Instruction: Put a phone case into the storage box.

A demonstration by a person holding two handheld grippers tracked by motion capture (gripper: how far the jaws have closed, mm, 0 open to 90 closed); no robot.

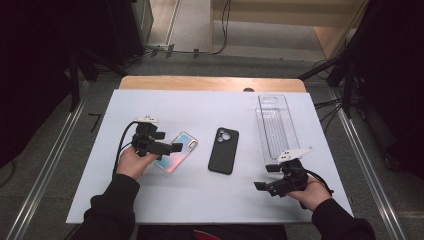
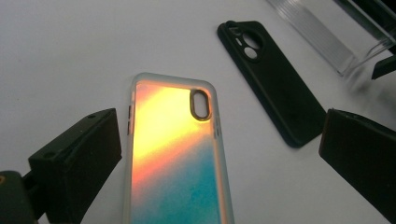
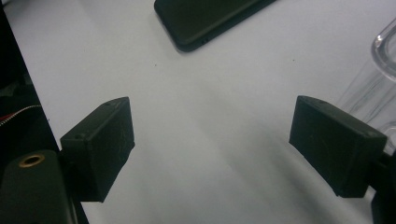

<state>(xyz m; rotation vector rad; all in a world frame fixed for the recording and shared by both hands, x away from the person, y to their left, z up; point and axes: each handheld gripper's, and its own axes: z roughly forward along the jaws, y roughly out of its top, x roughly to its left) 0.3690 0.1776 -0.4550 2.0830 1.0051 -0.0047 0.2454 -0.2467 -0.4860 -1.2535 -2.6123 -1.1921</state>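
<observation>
The iridescent case [image 1: 176,151] lies flat, back up, on the white table [image 1: 210,107], left of centre, with the left gripper [image 1: 172,148] directly over its near-left part. In the left gripper view the case [image 2: 175,158] runs lengthwise up the middle between the two black jaws, its camera cutout at the far end, pointing away from the hand. The jaws stand wide apart, one on each long side of the case, and neither pad presses on it; nothing is held. From above, the case's long axis slants from near-left to far-right, so the jaws straddle its width rather than its length.

The black case [image 1: 223,150] lies just right of it near the table's centre, also back up, its long axis running almost straight away from the person and apart from the iridescent one. A clear tray [image 1: 275,125] sits farther right, toward the far edge.

The right gripper [image 1: 264,185] rests low at the near-right of the table, jaws open and empty over bare surface [image 3: 210,140], with the black case's near corner [image 3: 205,18] ahead of it. The left hand is plainly the nearer to the iridescent case; judged from this, a pickup would call for the jaws to close across its width.
</observation>
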